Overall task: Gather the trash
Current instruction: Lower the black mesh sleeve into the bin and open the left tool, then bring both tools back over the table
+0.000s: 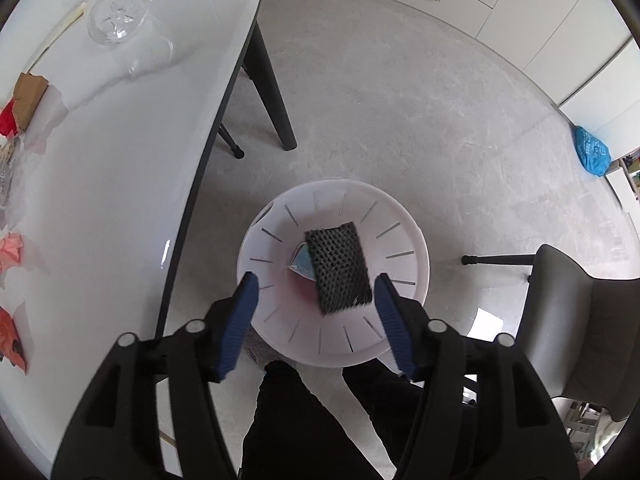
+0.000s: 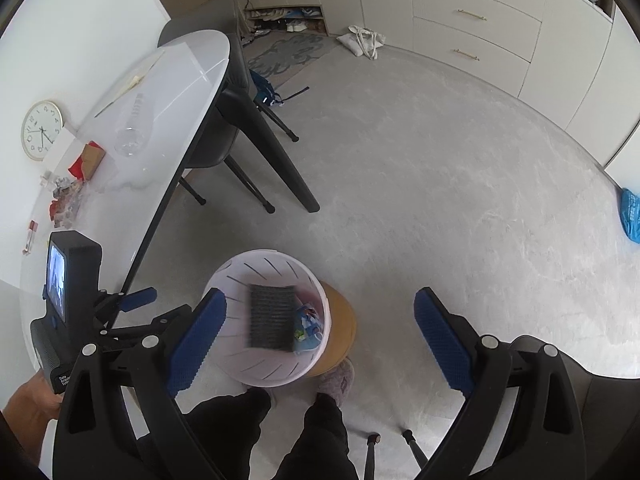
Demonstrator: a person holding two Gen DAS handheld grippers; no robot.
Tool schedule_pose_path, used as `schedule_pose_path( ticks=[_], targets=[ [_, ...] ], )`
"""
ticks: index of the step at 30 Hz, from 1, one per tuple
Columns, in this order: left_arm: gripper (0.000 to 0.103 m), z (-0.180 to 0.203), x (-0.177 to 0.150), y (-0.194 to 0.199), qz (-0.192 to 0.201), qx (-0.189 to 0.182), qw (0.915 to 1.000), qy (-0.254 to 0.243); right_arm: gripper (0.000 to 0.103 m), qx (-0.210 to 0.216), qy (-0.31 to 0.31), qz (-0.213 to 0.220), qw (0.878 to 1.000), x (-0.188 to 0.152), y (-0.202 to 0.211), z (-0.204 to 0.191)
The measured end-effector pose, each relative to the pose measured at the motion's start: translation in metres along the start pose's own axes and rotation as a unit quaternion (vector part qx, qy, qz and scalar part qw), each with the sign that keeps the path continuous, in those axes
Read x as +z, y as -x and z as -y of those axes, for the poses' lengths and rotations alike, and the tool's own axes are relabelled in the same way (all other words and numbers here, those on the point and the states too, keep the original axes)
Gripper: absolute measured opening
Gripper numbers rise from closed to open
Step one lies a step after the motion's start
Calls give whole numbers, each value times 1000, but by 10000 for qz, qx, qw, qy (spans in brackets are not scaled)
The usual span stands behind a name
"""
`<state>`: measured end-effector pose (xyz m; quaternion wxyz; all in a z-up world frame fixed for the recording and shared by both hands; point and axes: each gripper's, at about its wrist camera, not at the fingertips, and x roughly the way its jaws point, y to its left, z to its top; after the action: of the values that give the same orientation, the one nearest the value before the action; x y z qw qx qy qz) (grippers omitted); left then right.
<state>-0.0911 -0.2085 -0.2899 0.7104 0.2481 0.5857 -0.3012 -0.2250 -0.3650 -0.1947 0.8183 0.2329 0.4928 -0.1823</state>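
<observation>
A white slotted bin (image 1: 416,240) (image 2: 240,264) stands on the floor beside the white table (image 1: 140,160). Inside it a black mesh pad (image 1: 340,268) (image 2: 272,316), blurred, lies over a blue wrapper (image 1: 302,264) (image 2: 308,320). My left gripper (image 1: 316,300) hangs open right above the bin, its pads clear of the mesh pad. The right gripper (image 2: 320,300) stands wide open with nothing in it, beside and above the bin. On the table lie a clear plastic cup (image 1: 118,14), a brown and red carton (image 1: 28,100) and red wrappers (image 1: 10,248).
The bin sits on a round wooden stool (image 2: 344,328). A person's dark trouser legs (image 1: 300,420) stand just before it. A grey chair (image 1: 580,320) is at the right, black table legs (image 1: 276,92) behind the bin, and a blue bag (image 1: 592,152) by the cabinets.
</observation>
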Motion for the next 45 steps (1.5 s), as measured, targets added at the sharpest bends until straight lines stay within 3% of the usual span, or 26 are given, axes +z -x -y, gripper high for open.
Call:
schedule_pose_path(
  ticks=[6, 11, 14, 21, 27, 31, 39, 45],
  targets=[
    [68, -11, 3, 30, 223, -26, 9997, 109, 94, 46, 25, 79, 10000, 6, 3, -8],
    [85, -41, 1, 99, 875, 33, 9950, 474, 94, 1, 392, 362, 9986, 20, 27, -33],
    [92, -69, -8, 148, 1309, 188, 9883, 757, 101, 57, 716, 673, 9951, 31, 49, -57],
    [95, -145, -44, 223, 1917, 859, 9663, 1487, 101, 358, 1493, 1313, 9794, 53, 88, -123],
    [95, -207, -81, 235, 2001, 1253, 9469, 2181, 101, 739, 2081, 1456, 9644, 56, 88, -188],
    [95, -242, -107, 232, 1897, 1319, 9397, 2520, 101, 918, 2437, 1318, 9564, 48, 76, -231],
    [95, -300, -151, 213, 1700, 1362, 9385, 2680, 101, 1383, 2875, 804, 9443, 25, 44, -301],
    [95, -332, -174, 209, 1655, 1268, 9390, 2735, 101, 1729, 3290, 283, 9279, -4, -5, -373]
  ],
)
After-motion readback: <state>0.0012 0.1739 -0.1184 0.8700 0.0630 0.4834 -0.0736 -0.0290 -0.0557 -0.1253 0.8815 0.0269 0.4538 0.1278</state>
